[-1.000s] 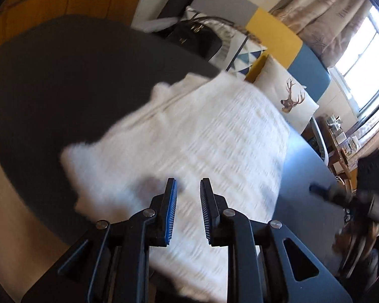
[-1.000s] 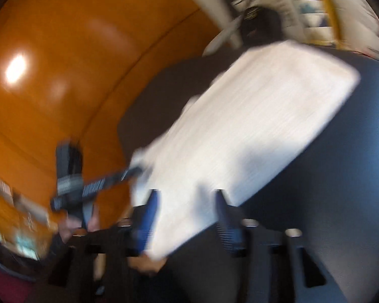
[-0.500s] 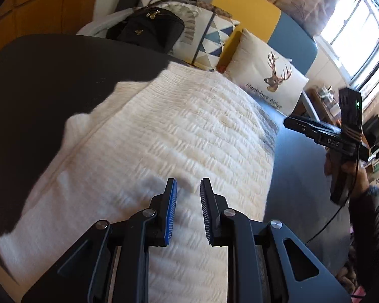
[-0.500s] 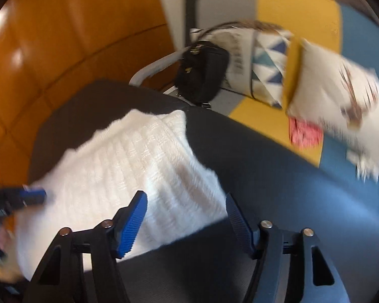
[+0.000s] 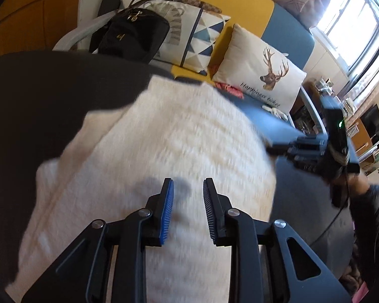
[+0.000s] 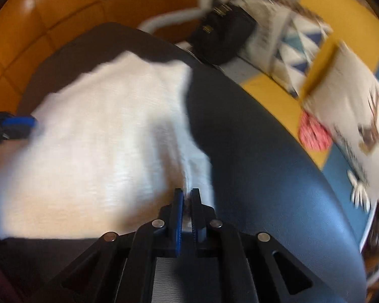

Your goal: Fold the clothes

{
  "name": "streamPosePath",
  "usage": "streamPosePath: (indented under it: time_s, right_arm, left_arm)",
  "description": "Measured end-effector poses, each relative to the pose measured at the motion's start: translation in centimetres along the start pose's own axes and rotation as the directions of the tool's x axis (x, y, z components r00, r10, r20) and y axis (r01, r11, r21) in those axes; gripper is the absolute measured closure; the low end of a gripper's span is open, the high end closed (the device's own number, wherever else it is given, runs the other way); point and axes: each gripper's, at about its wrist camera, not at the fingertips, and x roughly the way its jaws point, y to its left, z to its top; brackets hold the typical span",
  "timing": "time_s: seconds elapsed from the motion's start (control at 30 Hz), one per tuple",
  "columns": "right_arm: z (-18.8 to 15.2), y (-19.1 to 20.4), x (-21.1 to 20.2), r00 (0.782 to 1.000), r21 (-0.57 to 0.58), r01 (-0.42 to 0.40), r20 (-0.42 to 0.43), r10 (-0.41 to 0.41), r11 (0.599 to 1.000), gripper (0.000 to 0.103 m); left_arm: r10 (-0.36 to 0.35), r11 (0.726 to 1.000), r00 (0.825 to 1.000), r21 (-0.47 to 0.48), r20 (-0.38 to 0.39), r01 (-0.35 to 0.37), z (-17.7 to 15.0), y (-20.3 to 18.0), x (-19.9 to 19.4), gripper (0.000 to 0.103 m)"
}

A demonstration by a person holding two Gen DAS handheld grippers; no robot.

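Observation:
A white knitted garment (image 5: 179,136) lies partly folded on a dark round table (image 5: 38,96). My left gripper (image 5: 188,184) hovers over its near middle. Its jaws are opening, a narrow gap shows between the blue pads, and nothing is pinched there. In the right wrist view my right gripper (image 6: 187,194) is shut on the garment's (image 6: 101,131) near right edge, with a ridge of white fabric between the pads. The left wrist view shows that right gripper (image 5: 270,149) at the cloth's right side. The left gripper's blue pad (image 6: 25,123) shows at the far left.
Behind the table (image 6: 252,151) stands a sofa with a black handbag (image 5: 131,38), a triangle-pattern cushion (image 5: 197,32) and a deer cushion (image 5: 262,75). An orange panelled wall (image 6: 50,12) is on the left. A person's dark sleeve (image 5: 374,214) reaches in from the right.
My right gripper has come down onto the garment's right edge and shut on it. The left gripper has slid across the cloth, its jaws a little wider.

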Motion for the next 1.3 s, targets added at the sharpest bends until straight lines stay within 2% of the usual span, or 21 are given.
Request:
streamPosePath:
  time_s: [0.1,0.23,0.37,0.53,0.6,0.67,0.7,0.77,0.87,1.03,1.1,1.17,1.2,1.23,1.3]
  right_arm:
    - [0.1,0.4,-0.2,0.999,-0.016,0.036,0.008,-0.036,0.999,0.098]
    - [-0.3,1.9,-0.2,0.994,-0.101,0.111,0.009,-0.111,0.989,0.098]
    - [-1.1,2.8,0.3,0.986,-0.13,0.166,0.031,-0.164,0.977,0.093]
    - [-1.7,1.5,-0.8,0.992,-0.043,0.125,0.034,-0.123,0.991,0.084]
    - [-2.1,0.4,-1.3,0.998,-0.011,0.06,0.02,-0.06,0.998,0.084]
    - [-2.3,0.0,-1.6,0.996,-0.029,0.082,0.029,-0.081,0.996,0.066]
    - [-2.6,0.3,-1.6,0.995,-0.071,0.094,0.044,-0.091,0.993,0.065]
    - [-3.1,0.8,-1.5,0.993,-0.138,0.104,0.063,-0.097,0.985,0.066]
    - [-3.0,1.2,-1.3,0.994,-0.138,0.107,0.045,-0.102,0.985,0.066]
    - [-1.9,0.9,-0.5,0.996,-0.108,0.067,-0.052,-0.073,0.992,0.066]
    - [-1.8,1.0,-0.1,0.995,-0.14,0.064,-0.065,-0.074,0.988,0.07]
    - [-1.7,1.1,0.1,0.994,-0.16,0.073,-0.066,-0.084,0.984,0.09]
    - [-2.0,1.5,-0.2,0.992,-0.189,0.098,-0.058,-0.111,0.977,0.096]
    - [-2.3,2.1,-0.6,0.989,-0.223,0.129,-0.048,-0.143,0.966,0.099]
    - [-3.1,2.5,-1.8,0.989,-0.243,0.14,-0.014,-0.148,0.96,0.099]
  left_arm:
    - [-0.002,1.0,1.0,0.0,0.004,0.002,2.2,-0.3,1.7,0.076]
    - [0.004,1.0,0.999,-0.014,0.04,-0.003,4.6,-0.4,3.3,0.076]
    - [-0.009,0.997,1.0,-0.072,-0.015,0.008,5.4,0.2,5.5,0.076]
    - [-0.007,0.999,1.0,-0.046,-0.016,0.007,4.9,0.1,5.3,0.076]
    - [-0.012,0.999,1.0,-0.052,-0.018,0.011,5.0,0.3,5.2,0.076]
    - [-0.013,0.998,1.0,-0.063,-0.014,0.012,5.3,0.6,5.1,0.076]
    - [-0.018,0.997,1.0,-0.07,-0.013,0.017,5.5,0.8,5.1,0.076]
    - [-0.027,0.996,1.0,-0.083,-0.01,0.026,6.0,1.0,5.0,0.076]
    - [-0.03,0.996,1.0,-0.089,-0.006,0.03,6.8,1.0,5.1,0.076]
    - [-0.023,0.996,1.0,-0.092,-0.01,0.022,7.9,1.0,5.9,0.076]
    - [-0.018,0.995,1.0,-0.094,-0.018,0.016,8.3,1.0,6.4,0.076]
    - [-0.002,0.995,1.0,-0.097,-0.022,0.0,8.5,1.1,7.1,0.076]
    - [0.003,0.995,1.0,-0.103,-0.029,-0.006,8.6,1.1,7.3,0.076]
    - [-0.001,0.994,1.0,-0.11,-0.03,-0.002,8.6,1.2,7.4,0.076]
    - [-0.02,0.993,1.0,-0.115,-0.014,0.019,8.4,1.3,7.0,0.076]
